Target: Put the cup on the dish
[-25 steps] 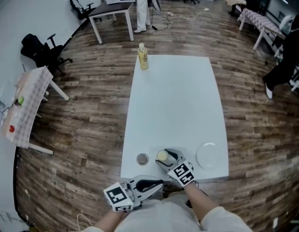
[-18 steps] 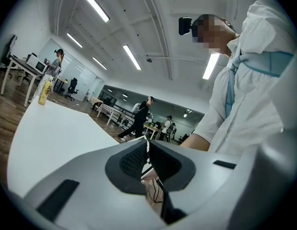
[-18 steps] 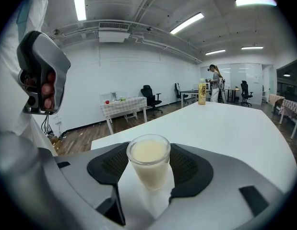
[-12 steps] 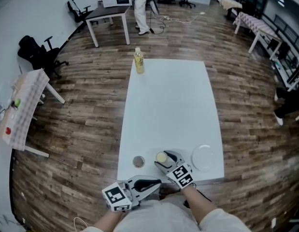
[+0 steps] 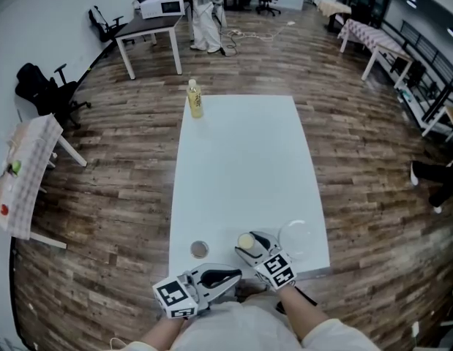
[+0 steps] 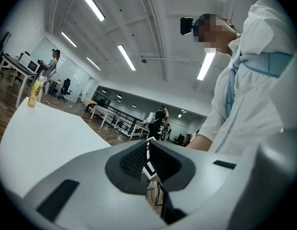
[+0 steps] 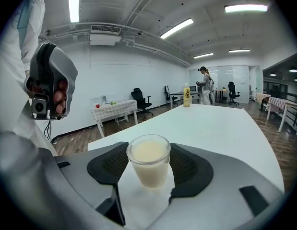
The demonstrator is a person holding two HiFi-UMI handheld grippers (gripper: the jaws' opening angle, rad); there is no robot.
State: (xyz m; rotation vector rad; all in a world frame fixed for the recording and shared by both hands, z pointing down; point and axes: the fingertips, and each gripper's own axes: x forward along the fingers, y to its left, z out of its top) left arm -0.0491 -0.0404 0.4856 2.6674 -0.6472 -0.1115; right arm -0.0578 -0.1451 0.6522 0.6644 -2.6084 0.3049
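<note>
The cup (image 5: 246, 240) sits closer to the dish (image 5: 296, 238) right of the fingers, clamped by the right gripper (image 7: 148, 169) for transfer, as the left gripper (image 6: 147, 163) idles closed, empty.

Long white rectangular table (image 5: 241, 159), standing on a wood-plank floor (image 5: 116, 189). At the far left corner, an upright bottle (image 5: 195, 99) with a yellow label. Along the near edge, left to right and each apart from the next: a small round brownish container (image 5: 199, 249), a clear cup (image 5: 246, 241) of pale creamy liquid standing upright, a clear round dish (image 5: 296, 236) near the right corner.
</note>
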